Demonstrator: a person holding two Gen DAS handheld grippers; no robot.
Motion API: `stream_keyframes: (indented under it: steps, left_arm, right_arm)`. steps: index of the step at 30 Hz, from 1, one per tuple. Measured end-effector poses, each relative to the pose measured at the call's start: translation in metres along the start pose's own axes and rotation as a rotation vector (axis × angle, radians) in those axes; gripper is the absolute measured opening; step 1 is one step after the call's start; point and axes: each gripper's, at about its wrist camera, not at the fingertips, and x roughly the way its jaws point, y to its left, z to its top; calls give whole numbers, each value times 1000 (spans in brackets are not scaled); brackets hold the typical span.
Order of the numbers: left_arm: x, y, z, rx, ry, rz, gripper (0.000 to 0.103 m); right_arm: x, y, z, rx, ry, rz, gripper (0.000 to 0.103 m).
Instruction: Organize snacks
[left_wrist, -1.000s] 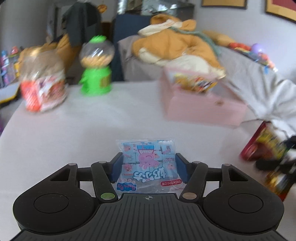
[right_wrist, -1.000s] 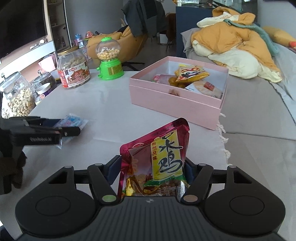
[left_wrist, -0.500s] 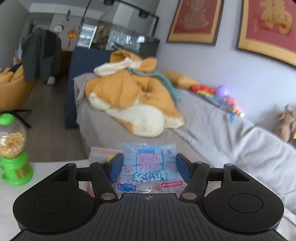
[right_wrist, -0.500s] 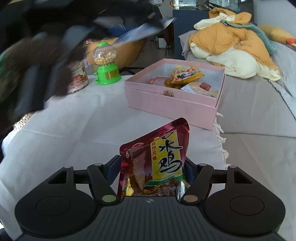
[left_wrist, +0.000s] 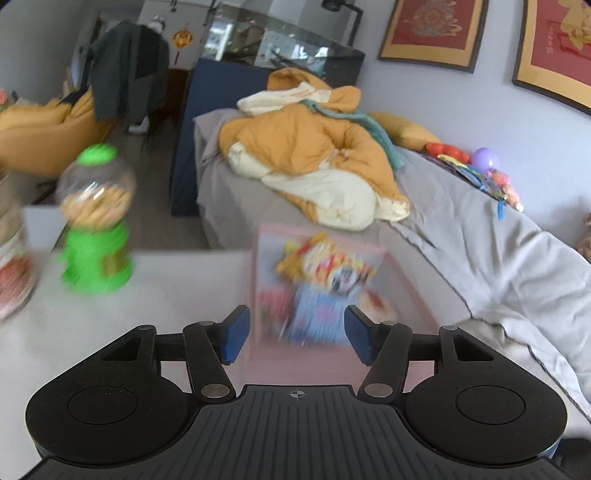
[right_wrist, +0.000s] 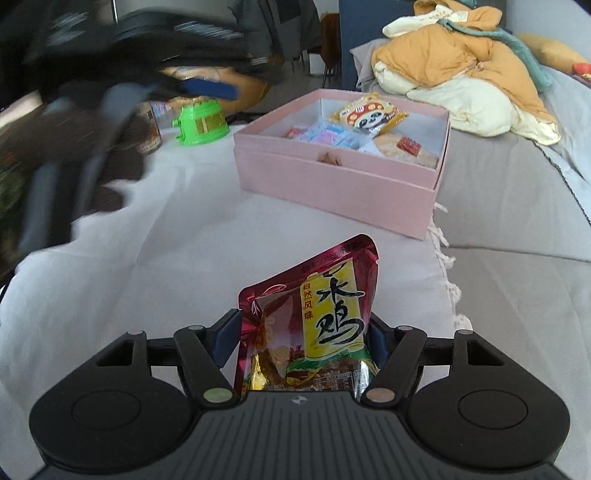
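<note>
Snacks already fill much of the pink box (left_wrist: 321, 365) in the left wrist view: a blue packet (left_wrist: 317, 317) lies blurred among them, under a yellow panda packet (left_wrist: 325, 262). The left gripper (left_wrist: 297, 334) hangs above the box with nothing between its blue pads, and its jaws are closing. A green candy dispenser (left_wrist: 94, 221) stands off to the left on the table.

Only the right wrist view shows what remains. The right gripper (right_wrist: 301, 339) pinches a red snack bag (right_wrist: 314, 325) over the white cloth (right_wrist: 177, 236), well short of the box (right_wrist: 332, 184). That bag likely goes in next. The left gripper (right_wrist: 207, 86) is a dark blur here.
</note>
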Motion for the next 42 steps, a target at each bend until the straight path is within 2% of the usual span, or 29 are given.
stream_keyframes:
  steps: [4, 7, 10, 11, 13, 14, 16, 18, 20, 23, 25, 27, 30, 35, 37, 41, 42]
  left_arm:
    - [-38, 24, -24, -52, 2, -13, 62]
    - [-63, 38, -32, -74, -23, 2, 62]
    - [-76, 45, -41, -93, -28, 17, 62]
    - [-77, 46, -45, -97, -20, 12, 62]
    - [-78, 47, -53, -106, -2, -8, 62]
    - [-80, 49, -57, -107, 7, -15, 62]
    - [-83, 52, -66, -94, 22, -14, 62]
    - [-86, 55, -75, -67, 30, 10, 62]
    - [-83, 60, -84, -52, 48, 42, 62]
    - [-74, 61, -92, -45, 86, 56, 62]
    - [-73, 55, -96, -9, 94, 79, 62]
    - [-74, 47, -101, 29, 95, 139, 62]
    - [-73, 42, -110, -23, 104, 175, 63]
    - [-67, 19, -120, -14, 56, 271, 64]
    - [-63, 8, -122, 5, 55, 283, 64]
    - [-58, -2, -124, 54, 67, 307, 64]
    - [-58, -2, -124, 53, 68, 309, 63]
  right_arm:
    - [-23, -3, 19, -17, -31, -44, 69]
    - [-46, -7, 57, -18, -96, -46, 69]
    - [-54, -4, 113, -5, -172, -64, 69]
    - [-50, -3, 130, -10, -196, -81, 70]
    - [-28, 6, 166, -55, -267, -151, 86]
    - [-14, 8, 178, -87, -280, -176, 89]
    - [22, 9, 199, -115, -208, -208, 89]
    - [49, 2, 206, -87, -147, -235, 89]
    - [60, -6, 198, -45, -133, -264, 89]
    - [54, -16, 174, 29, -138, -250, 89]
    - [41, -13, 144, 56, -147, -237, 89]
    - [30, -4, 118, 56, -145, -206, 89]
    - [18, 13, 74, 41, -133, -147, 89]
    - [30, 31, 24, 107, -67, -100, 89]
    - [41, 34, 9, 130, -31, -85, 91]
    - [45, 56, -4, 41, -71, -176, 95]
    - [45, 56, -4, 42, -68, -188, 100]
